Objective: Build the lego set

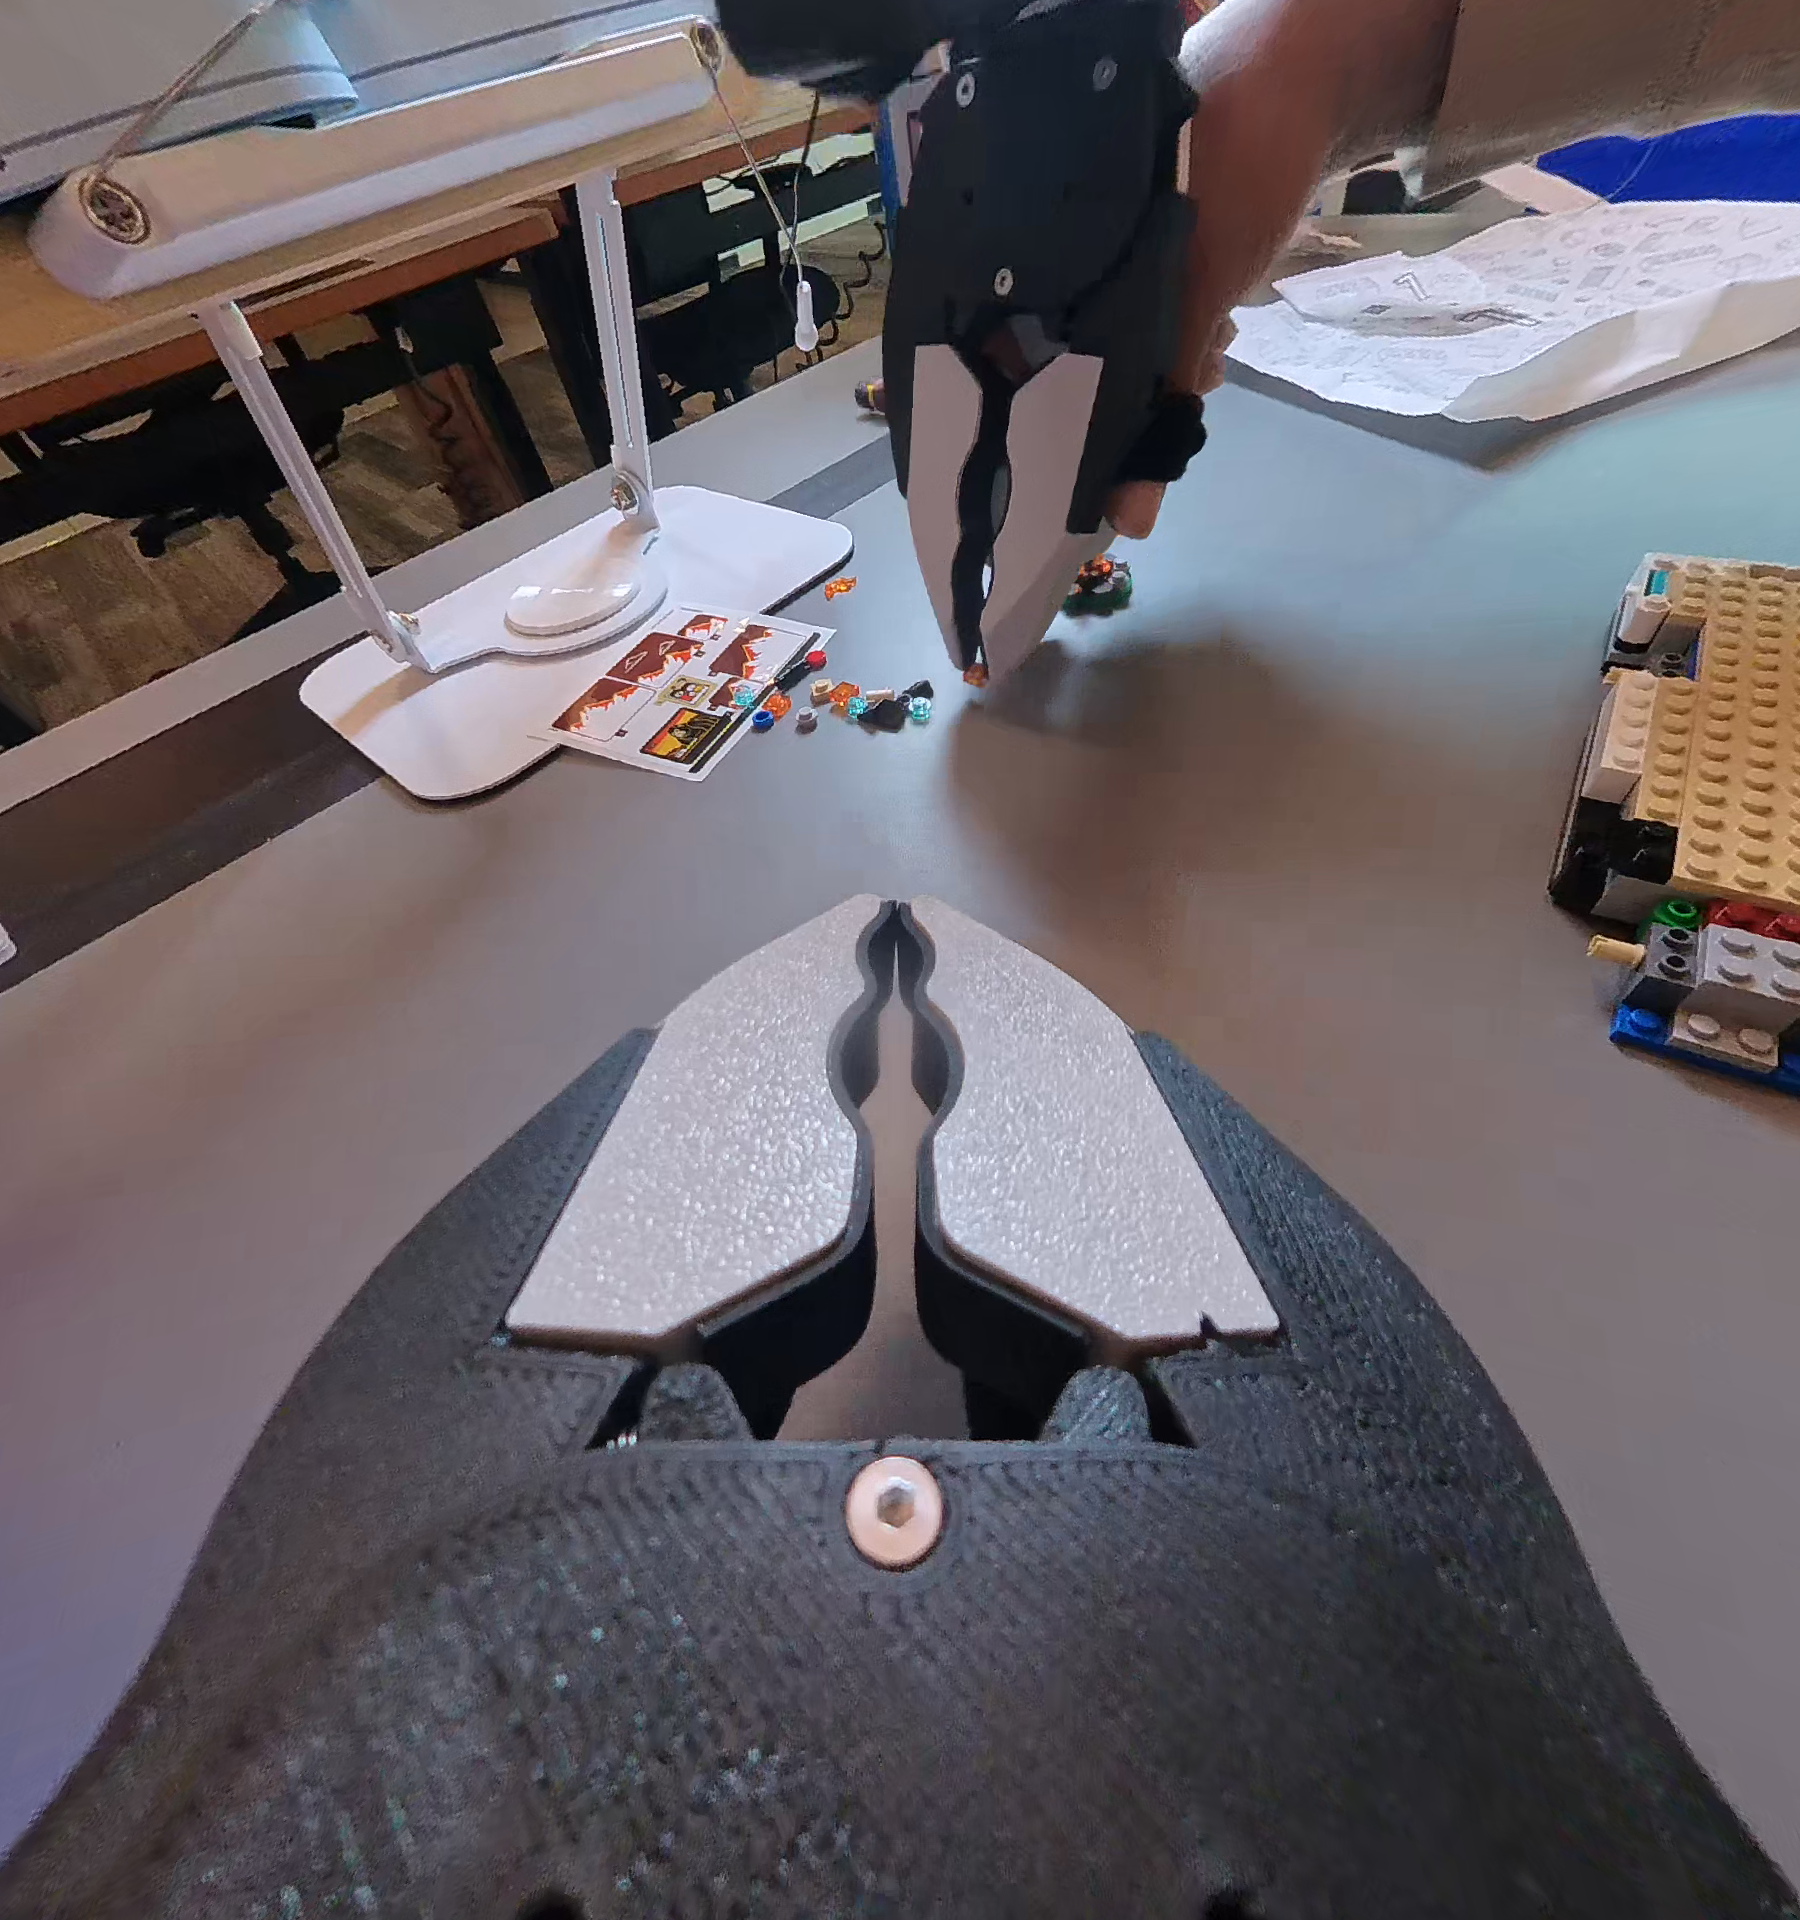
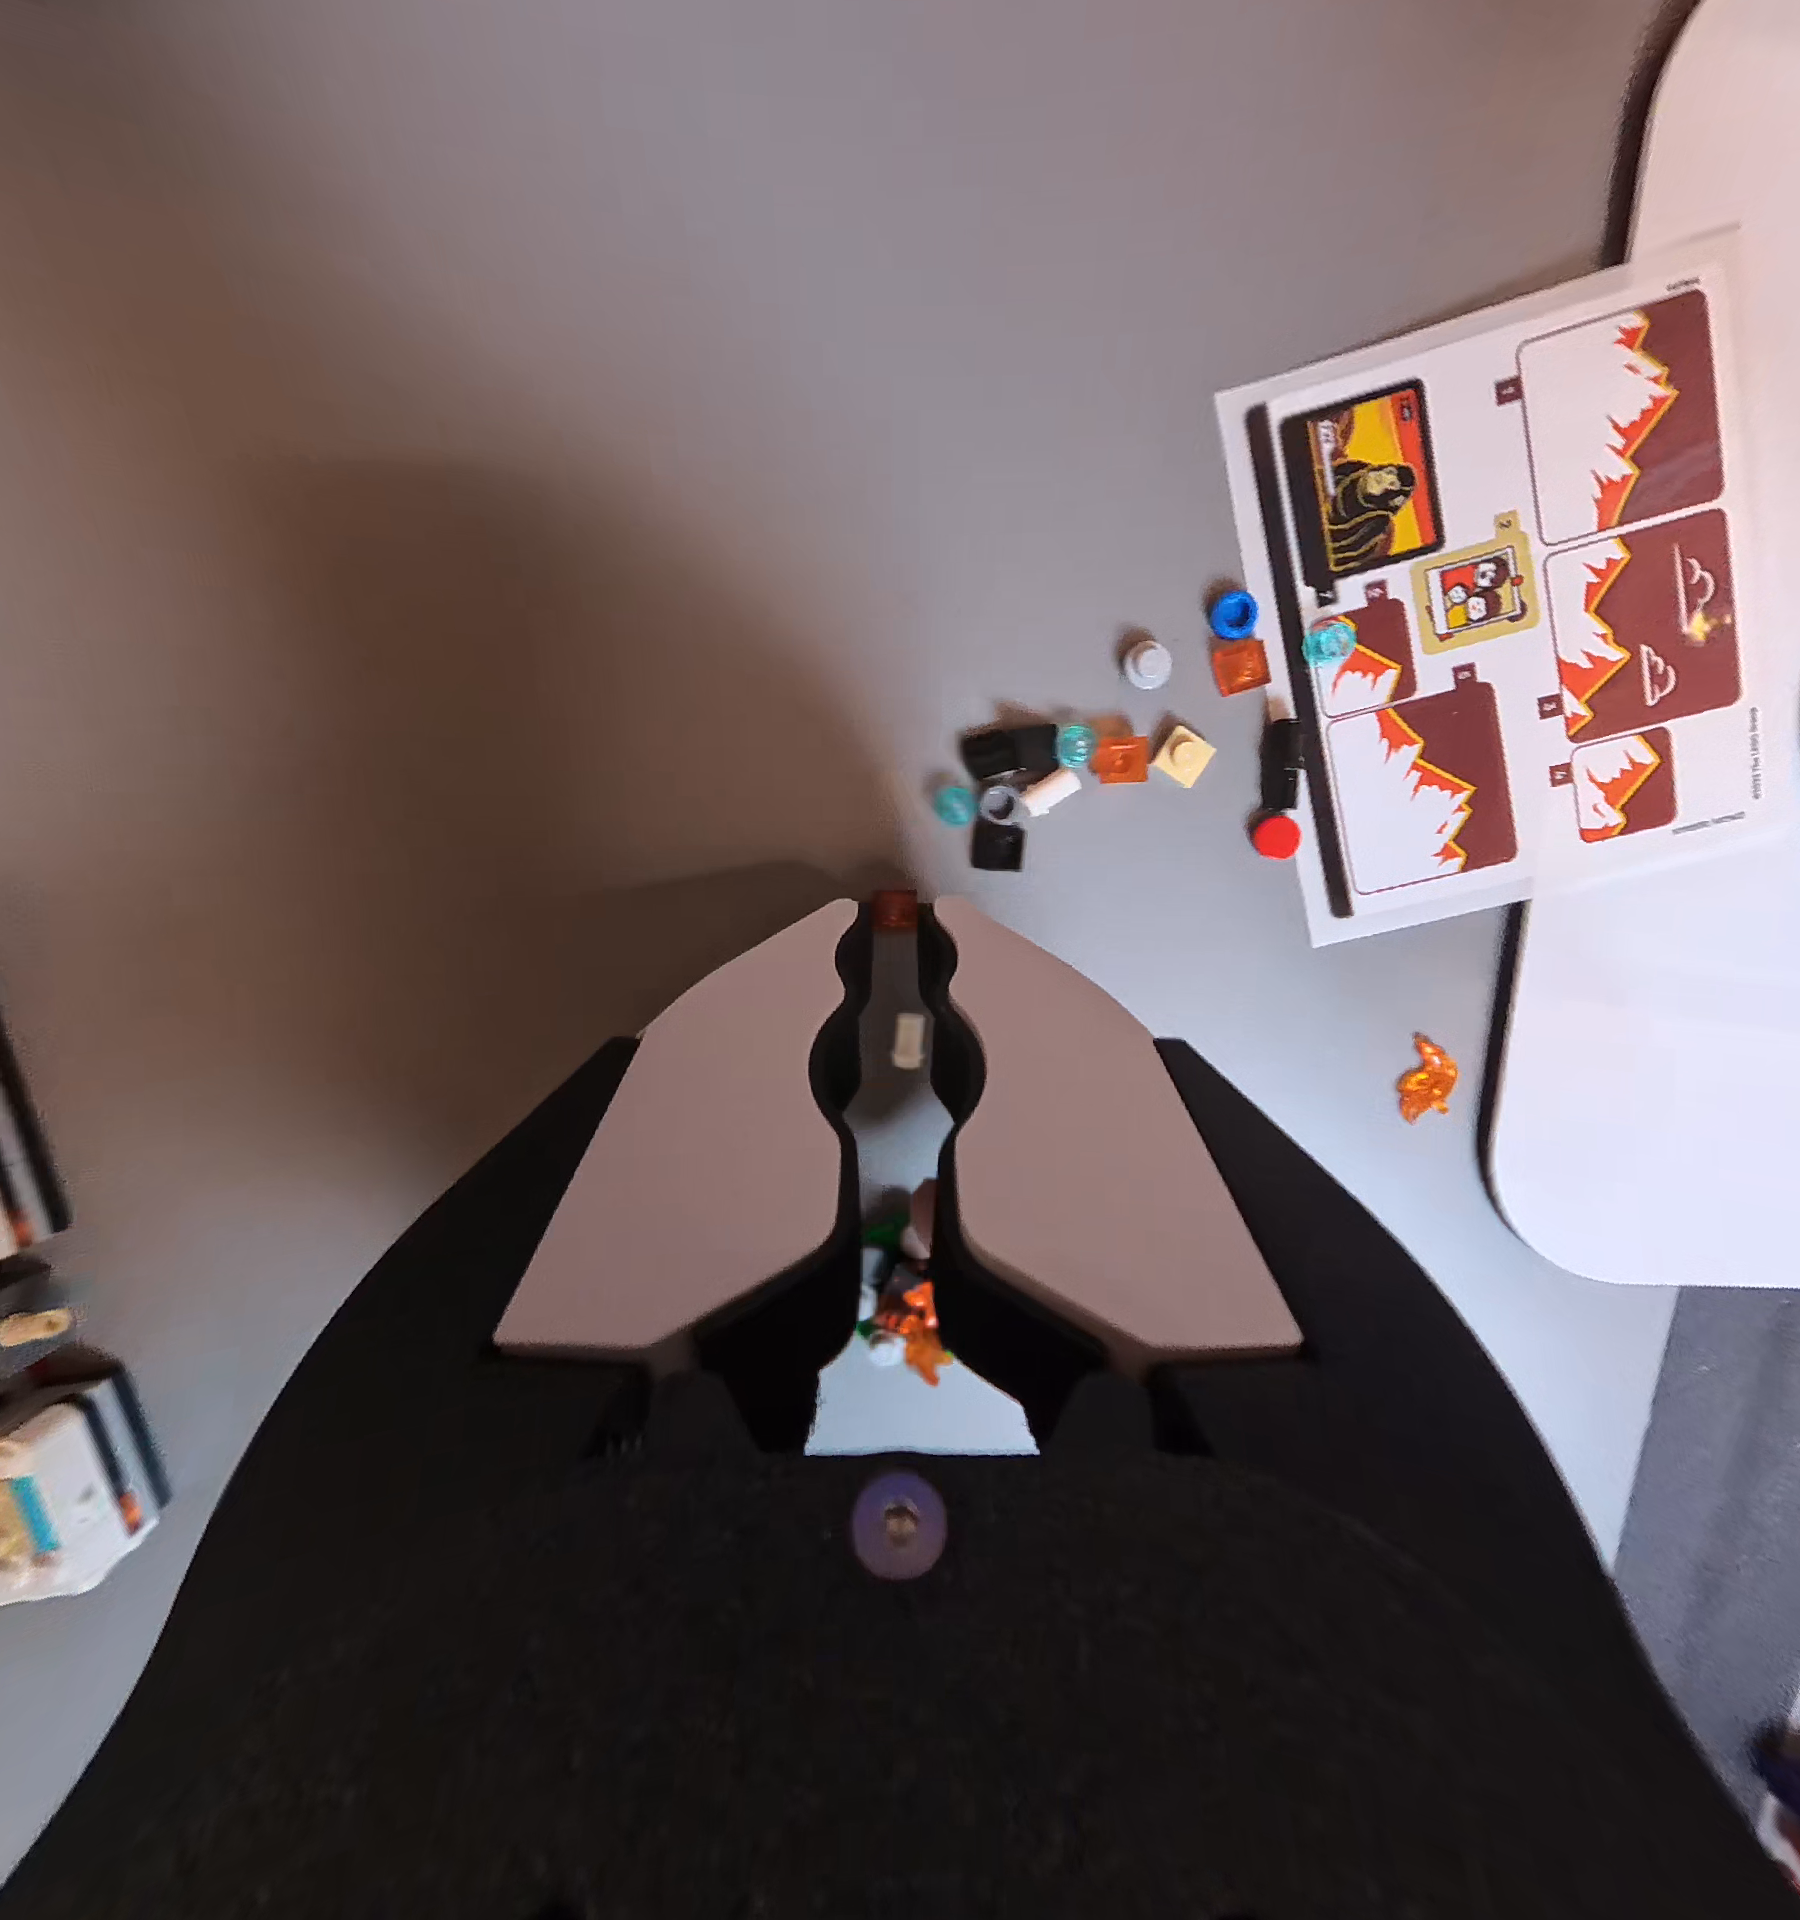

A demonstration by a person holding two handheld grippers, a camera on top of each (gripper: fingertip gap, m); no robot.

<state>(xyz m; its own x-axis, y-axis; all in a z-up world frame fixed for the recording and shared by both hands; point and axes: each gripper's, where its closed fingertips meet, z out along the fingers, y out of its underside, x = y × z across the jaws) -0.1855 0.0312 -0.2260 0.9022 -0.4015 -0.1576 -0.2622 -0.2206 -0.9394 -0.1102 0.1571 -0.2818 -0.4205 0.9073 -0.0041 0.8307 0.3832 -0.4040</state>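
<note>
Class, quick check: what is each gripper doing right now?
Left gripper: closed, holding nothing.
Right gripper: closed on a small orange brick at its fingertips.

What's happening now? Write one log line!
left tongs: shut, empty, above table | right tongs: pinching orange piece at tips | loose pieces nearby

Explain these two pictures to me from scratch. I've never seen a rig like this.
No robot here: a person's hand holds a two-finger gripper, and there is one for each hand, each with a camera looking along its jaws.

One picture looks along the left gripper; its jaws are shut with nothing between them. The other looks down the right gripper, which pinches a small orange brick piece at its tips.

On the grey table lie loose small brick pieces, a sticker sheet, a white lamp base and a tan brick build.
</note>
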